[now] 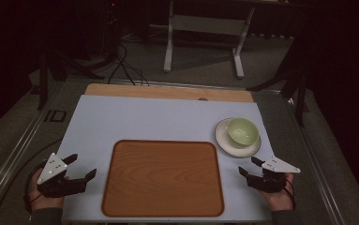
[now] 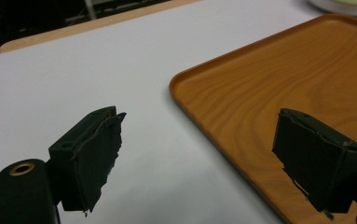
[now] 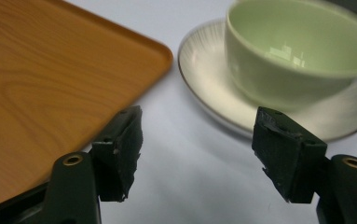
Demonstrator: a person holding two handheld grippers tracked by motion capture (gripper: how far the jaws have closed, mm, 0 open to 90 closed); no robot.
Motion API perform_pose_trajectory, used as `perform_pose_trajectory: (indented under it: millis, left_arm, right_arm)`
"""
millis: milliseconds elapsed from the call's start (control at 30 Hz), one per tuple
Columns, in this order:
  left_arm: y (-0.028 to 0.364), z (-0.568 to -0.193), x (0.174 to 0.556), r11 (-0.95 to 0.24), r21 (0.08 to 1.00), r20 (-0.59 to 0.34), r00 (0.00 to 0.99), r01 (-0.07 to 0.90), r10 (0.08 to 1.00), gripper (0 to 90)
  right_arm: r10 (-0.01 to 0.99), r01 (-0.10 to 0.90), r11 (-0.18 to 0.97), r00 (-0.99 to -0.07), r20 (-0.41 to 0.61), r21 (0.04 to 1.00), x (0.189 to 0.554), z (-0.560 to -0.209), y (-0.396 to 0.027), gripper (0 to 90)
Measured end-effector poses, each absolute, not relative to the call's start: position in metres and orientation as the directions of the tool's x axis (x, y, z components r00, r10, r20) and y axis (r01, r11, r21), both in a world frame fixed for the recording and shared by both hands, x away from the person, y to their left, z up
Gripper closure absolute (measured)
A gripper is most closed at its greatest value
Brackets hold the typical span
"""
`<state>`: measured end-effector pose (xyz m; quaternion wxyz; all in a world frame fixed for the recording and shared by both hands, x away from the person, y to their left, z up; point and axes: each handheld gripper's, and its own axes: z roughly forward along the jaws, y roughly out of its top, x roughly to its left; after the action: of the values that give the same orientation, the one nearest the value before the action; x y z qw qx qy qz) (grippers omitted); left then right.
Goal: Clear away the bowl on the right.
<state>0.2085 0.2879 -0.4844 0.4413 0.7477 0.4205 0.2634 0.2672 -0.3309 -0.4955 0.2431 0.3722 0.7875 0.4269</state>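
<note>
Presently catalogued: one pale green bowl [image 1: 243,131], upright on a white saucer [image 1: 224,140], at the table's far right corner, just beside the wooden tray [image 1: 163,178], which is bare. Right gripper [image 1: 251,168]: jaws wide apart, nothing between them, resting near the tray's right edge and aimed at the saucer; in the right gripper view the bowl [image 3: 297,51] lies ahead and slightly to the right of the jaws. Left gripper [image 1: 81,166]: jaws likewise apart and empty, left of the tray, well apart from the bowl. Nearer hand, by judgement: the right.
</note>
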Motion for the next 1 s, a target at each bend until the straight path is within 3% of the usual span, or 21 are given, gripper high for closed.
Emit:
perform_pose_trajectory:
  millis: [1000]
  left_arm:
    - [0.293, -0.488, 0.212, -0.231, 0.892, 0.004, 0.504, 0.388, 0.864, 15.6]
  right_arm:
    - [0.764, 0.328, 0.377, -0.639, -0.091, 0.866, 0.272, -0.476, -0.328, 31.0]
